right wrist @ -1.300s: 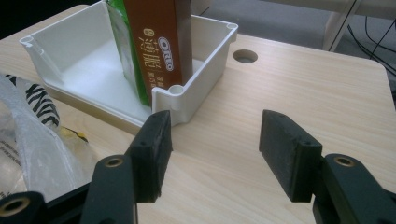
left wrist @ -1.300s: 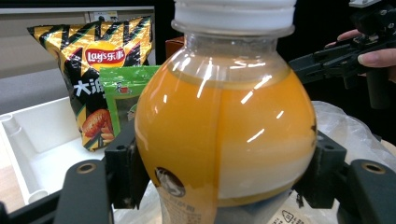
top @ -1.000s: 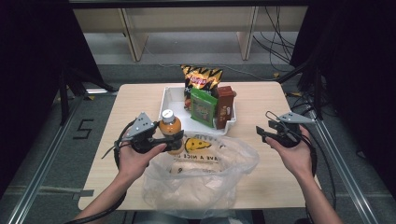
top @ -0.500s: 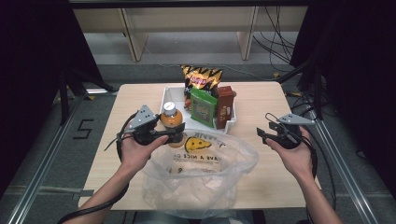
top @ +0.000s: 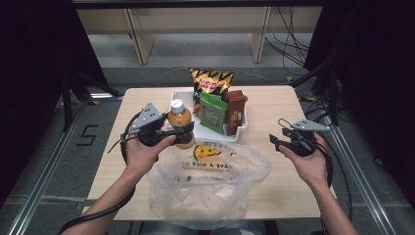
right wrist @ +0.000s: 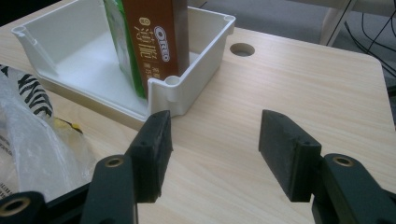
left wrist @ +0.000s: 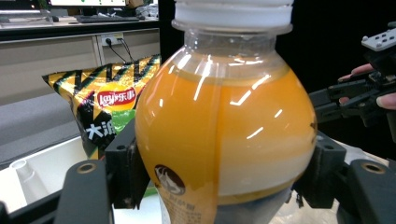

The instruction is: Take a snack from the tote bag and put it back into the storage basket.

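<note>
Bottle [top: 180,122] | full, heavy, slick | my left gripper [top: 182,131] clamped at belly; right gripper [top: 277,141] apart, idle

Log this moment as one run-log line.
left gripper: shut on orange juice bottle with white cap, held upright | right gripper: open, empty | clear plastic bag: on table | white tray: holds snacks

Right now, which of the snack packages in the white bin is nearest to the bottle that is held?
The green snack pack: it stands just right of the orange drink bottle. The brown box is beyond it, and the chip bag stands behind.
</note>
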`<action>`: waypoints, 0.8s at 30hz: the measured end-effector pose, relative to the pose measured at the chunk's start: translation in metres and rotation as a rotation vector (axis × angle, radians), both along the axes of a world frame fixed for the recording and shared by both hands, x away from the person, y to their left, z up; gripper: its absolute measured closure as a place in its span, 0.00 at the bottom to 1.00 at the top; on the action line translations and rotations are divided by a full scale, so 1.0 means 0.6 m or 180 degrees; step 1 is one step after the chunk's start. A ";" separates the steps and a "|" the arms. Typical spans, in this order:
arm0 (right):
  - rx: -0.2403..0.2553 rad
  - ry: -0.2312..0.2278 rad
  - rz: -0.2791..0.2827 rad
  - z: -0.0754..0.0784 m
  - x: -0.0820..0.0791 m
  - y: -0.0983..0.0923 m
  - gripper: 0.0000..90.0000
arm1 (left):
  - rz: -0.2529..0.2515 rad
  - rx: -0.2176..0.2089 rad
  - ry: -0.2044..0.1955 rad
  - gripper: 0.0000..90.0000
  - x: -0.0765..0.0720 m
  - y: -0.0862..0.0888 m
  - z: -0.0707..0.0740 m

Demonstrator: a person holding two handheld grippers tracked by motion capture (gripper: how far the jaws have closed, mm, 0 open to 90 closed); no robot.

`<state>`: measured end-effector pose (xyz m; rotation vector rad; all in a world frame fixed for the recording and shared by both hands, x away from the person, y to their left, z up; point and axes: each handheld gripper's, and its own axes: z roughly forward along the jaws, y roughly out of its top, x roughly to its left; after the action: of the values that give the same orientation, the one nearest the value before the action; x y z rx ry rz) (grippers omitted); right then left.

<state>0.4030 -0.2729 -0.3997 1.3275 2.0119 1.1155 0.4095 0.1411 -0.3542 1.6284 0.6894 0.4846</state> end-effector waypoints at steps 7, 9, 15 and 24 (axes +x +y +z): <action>-0.0069 -0.0064 0.0048 0.000 0.004 -0.002 0.50 | 0.0025 0.0024 -0.0027 0.35 0.010 -0.003 0.012; -0.0032 -0.0050 0.0044 -0.001 0.004 -0.001 0.50 | 0.0045 0.0036 -0.0027 0.35 0.014 -0.003 0.014; -0.0008 0.0006 -0.0004 -0.001 0.002 0.000 0.50 | 0.0058 0.0051 -0.0053 0.35 0.033 -0.005 0.014; -0.0051 -0.0013 0.0011 -0.004 0.004 -0.002 0.50 | 0.0162 0.0080 -0.0051 0.35 0.064 -0.001 0.010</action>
<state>0.4054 -0.2740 -0.4024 1.3131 2.0168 1.1006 0.4478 0.1404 -0.3479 1.6318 0.7166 0.5445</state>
